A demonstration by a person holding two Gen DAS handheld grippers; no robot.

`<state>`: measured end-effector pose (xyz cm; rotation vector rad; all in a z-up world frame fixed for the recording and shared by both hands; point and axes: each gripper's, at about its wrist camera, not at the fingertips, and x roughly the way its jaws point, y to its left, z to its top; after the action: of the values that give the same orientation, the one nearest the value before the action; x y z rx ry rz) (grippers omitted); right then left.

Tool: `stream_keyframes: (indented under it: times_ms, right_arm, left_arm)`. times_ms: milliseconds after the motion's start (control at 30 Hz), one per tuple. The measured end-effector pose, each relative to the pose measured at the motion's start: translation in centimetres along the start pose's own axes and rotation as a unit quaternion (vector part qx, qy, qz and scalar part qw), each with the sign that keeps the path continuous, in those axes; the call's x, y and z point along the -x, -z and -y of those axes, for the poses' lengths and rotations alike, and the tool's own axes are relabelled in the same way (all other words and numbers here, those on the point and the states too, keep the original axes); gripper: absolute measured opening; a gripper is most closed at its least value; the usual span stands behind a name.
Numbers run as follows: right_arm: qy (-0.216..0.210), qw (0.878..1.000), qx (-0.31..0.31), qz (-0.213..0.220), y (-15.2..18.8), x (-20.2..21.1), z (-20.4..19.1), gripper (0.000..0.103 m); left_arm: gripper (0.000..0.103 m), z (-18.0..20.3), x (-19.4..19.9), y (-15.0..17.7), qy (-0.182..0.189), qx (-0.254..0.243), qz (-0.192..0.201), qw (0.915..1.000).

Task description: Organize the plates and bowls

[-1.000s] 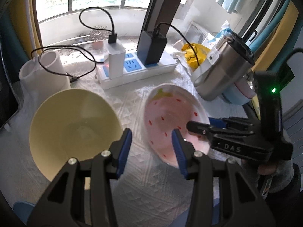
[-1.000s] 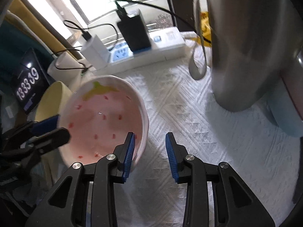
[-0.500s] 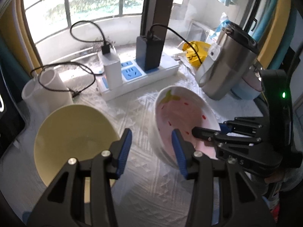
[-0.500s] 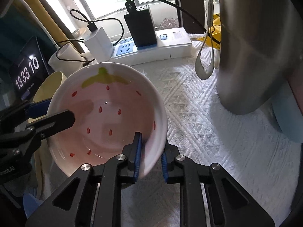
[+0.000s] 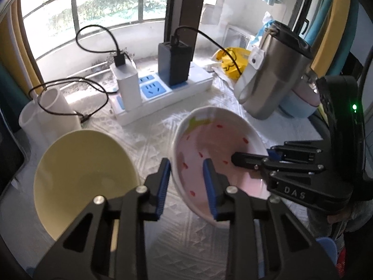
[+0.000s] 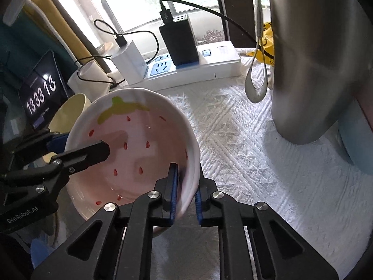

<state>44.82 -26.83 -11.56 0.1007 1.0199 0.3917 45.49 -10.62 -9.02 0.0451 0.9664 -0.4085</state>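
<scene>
Right tool (image 6: pixel 185 189) clamped on pink strawberry-print ceramic bowl (image 6: pixel 139 149) rim; left tool (image 5: pixel 186 183) apart, straddling opposite rim; pale yellow bowl (image 5: pixel 84 182) beside.

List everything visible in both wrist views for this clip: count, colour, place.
strawberry bowl: 1, pink inside with red seeds, white rim, tilted, centre
yellow bowl: 1, pale yellow, left of the strawberry bowl
power strip: 1, white with blue sockets, behind the bowls
chargers: 2, white and black, plugged into the strip
steel tumbler: 1, silver, black lid, right rear
white cup: 1, left rear
clock display: 1, black, far left
yellow bag: 1, behind the tumbler
tablecloth: 1, white, textured
left tool: open, straddling the strawberry bowl's rim
right tool: shut on the bowl's rim
</scene>
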Motion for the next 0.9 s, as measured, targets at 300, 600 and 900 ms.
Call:
stream_keyframes:
  times_ms: [300, 600, 900]
  right_arm:
    - [-0.014, 1.000, -0.008, 0.001, 0.0, 1.1, -0.1, 0.012]
    - [-0.013, 1.000, -0.018, 0.010, -0.5, 3.6, -0.6, 0.011]
    - [0.002, 1.000, -0.013, 0.026, -0.4, 6.9, -2.3, 0.011]
  left_arm:
    - [0.029, -0.2, 0.3, -0.1, 0.004, 0.010, -0.005, 0.9999]
    - [0.029, 0.2, 2.8, -0.2, 0.018, 0.007, 0.015, 0.9997]
    - [0.029, 0.9, 6.3, -0.1, 0.035, 0.003, 0.037, 0.9987]
